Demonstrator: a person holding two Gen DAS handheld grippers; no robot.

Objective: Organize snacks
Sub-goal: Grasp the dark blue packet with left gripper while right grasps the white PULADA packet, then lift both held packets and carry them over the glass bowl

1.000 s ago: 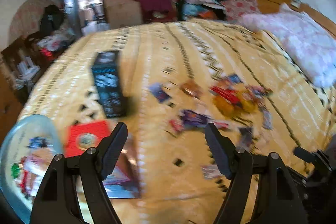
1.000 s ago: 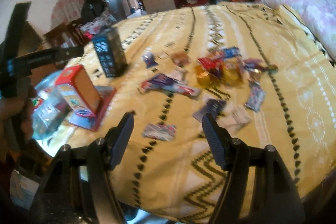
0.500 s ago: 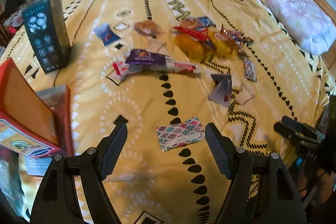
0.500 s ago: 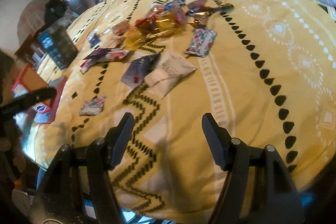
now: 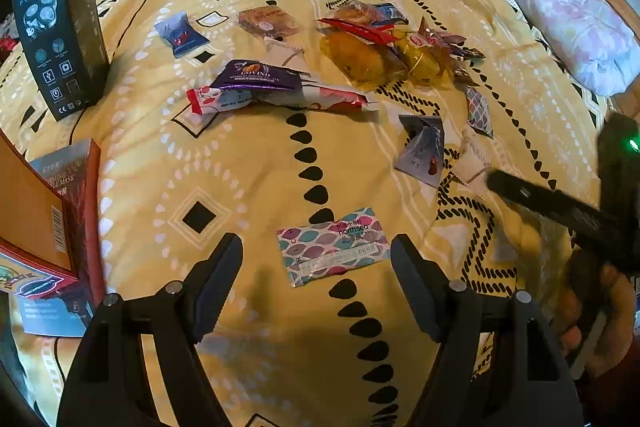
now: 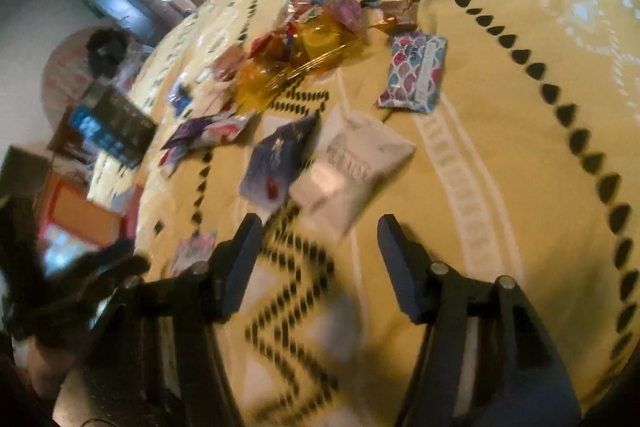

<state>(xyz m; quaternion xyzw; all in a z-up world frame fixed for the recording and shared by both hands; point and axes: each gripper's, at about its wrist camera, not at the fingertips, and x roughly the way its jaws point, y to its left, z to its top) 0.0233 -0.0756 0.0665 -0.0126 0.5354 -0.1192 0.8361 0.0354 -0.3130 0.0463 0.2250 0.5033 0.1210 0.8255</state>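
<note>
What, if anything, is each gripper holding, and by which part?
Nothing. The left gripper and right gripper both have open, empty jaws above the snack packets on the bedspread.

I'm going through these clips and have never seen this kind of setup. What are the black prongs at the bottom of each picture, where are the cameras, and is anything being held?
There is no robot here. A person holds a two-finger gripper in each hand, and a fisheye camera on each looks forward along its fingers. The black prongs are those fingers. One picture comes from the left gripper, the other from the right gripper. The right-hand picture is blurred.

Both look at a yellow patterned bedspread strewn with wrapped snacks. Just ahead of the left gripper lies a flat northsea packet with a coloured scale pattern. Just ahead of the right gripper lies a white packet beside a purple-grey packet. Farther off is a pile of yellow and red wrappers, and at the left a dark upright box.

Both grippers are open and hold nothing.
</note>
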